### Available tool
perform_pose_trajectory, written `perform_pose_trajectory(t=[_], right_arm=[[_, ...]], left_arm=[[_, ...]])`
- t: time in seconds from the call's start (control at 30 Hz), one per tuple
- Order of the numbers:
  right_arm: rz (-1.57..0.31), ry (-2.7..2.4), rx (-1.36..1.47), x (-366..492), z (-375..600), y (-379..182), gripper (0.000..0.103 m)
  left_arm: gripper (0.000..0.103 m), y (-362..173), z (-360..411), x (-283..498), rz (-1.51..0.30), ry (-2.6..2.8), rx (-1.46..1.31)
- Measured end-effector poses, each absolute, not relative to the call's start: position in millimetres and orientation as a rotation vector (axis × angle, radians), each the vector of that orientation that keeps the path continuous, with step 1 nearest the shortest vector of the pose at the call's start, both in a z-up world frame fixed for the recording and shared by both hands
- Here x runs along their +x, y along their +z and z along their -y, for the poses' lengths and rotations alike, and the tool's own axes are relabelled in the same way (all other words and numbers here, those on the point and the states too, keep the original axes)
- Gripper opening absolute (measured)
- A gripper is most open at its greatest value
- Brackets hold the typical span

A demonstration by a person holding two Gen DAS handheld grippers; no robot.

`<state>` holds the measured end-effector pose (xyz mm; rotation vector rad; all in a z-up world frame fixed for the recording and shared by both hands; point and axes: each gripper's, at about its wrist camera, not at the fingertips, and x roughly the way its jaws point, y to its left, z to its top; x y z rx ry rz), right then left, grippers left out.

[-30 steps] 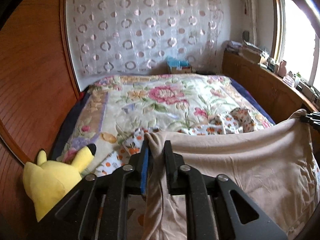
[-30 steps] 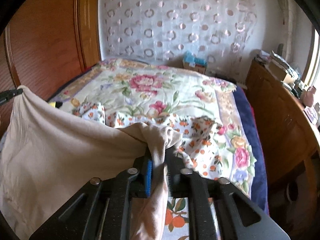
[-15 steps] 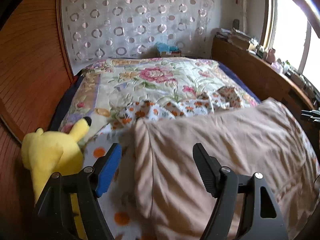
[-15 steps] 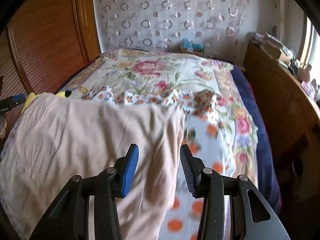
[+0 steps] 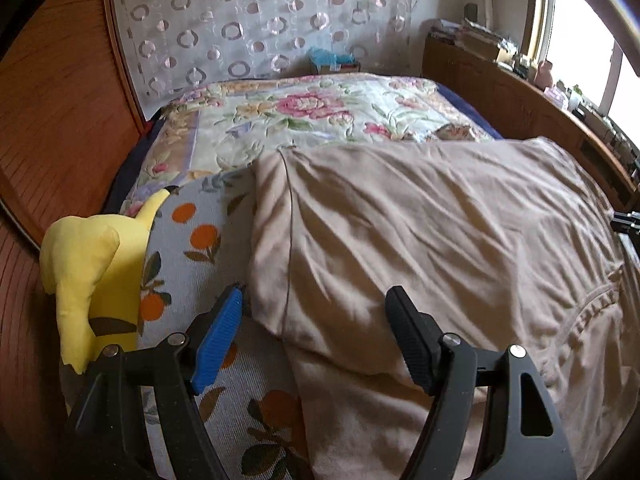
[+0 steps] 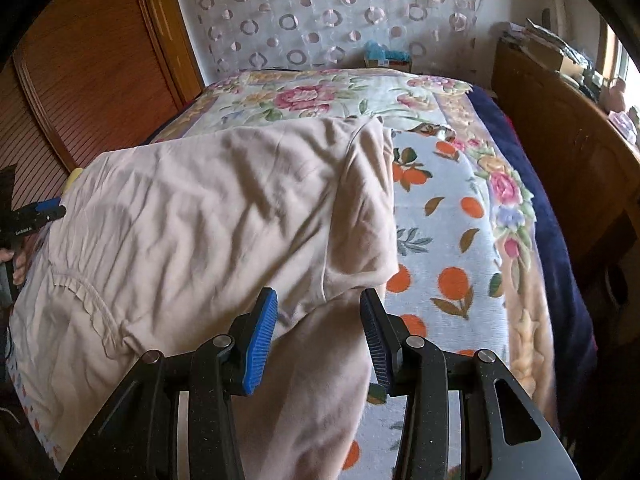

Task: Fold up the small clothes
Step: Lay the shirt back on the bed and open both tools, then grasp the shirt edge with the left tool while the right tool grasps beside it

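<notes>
A beige garment (image 5: 420,232) lies spread over the orange-print blanket (image 5: 192,248) on the bed, its far part folded over toward me. My left gripper (image 5: 316,296) stands open just above the garment's left folded corner; the cloth lies between the jaws, untouched by the pads. In the right wrist view the same garment (image 6: 220,220) shows its right folded corner, and my right gripper (image 6: 318,300) hangs open over it, pads off the cloth. Each gripper's tip shows at the other view's edge: the right gripper (image 5: 626,222) and the left gripper (image 6: 44,212).
A yellow plush toy (image 5: 92,264) sits at the bed's left edge beside the left gripper. A floral quilt (image 5: 304,116) covers the far bed. Wooden panelling (image 6: 100,80) runs along the left, a cluttered wooden cabinet (image 5: 520,108) along the right, a small box (image 5: 332,60) at the back.
Both grippers were shut on the garment's corners and held it up; both have opened and let go. The garment now lies folded on the bed, and both grippers have sunk toward it.
</notes>
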<state>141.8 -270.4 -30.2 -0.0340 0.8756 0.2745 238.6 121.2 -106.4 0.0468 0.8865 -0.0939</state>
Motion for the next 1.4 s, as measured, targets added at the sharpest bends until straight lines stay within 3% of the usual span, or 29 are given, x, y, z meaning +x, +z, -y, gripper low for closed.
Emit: perform_pose_trajectory(t=[0.7,0.73,0.83,0.93,1.13,1.4], right_arm=[[-0.807,0.249,-0.141,153.2,253.1,-54.4,0.053],[-0.806,0.249,-0.141,153.4,253.0,-54.3,0.053],[-0.805,0.249,-0.142,153.1,252.7,-54.6,0.053],[-0.804,0.249,-0.145,152.7,253.2,-53.8,0.053],[-0.802,0.25,-0.144,152.3,253.5,-54.1,0.053],[-0.824,0.237,-0.153,156.8,252.6,-52.4,0.053]], left_arm=[[0.081,-111.6,-122.4,241.9,-0.895,-0.093,0.025],[0.078,-111.3,-124.2,241.4,-0.895,-0.091,0.025],[0.044,-106.5,-131.8,239.9,-0.866,-0.109,-0.001],[0.016,-102.5,-142.2,241.0,-0.85,-0.12,-0.06],[0.006,-99.9,-138.4,243.2,-0.839,-0.12,-0.049],[0.003,-88.5,-126.1,246.0,-0.809,-0.165,-0.045]])
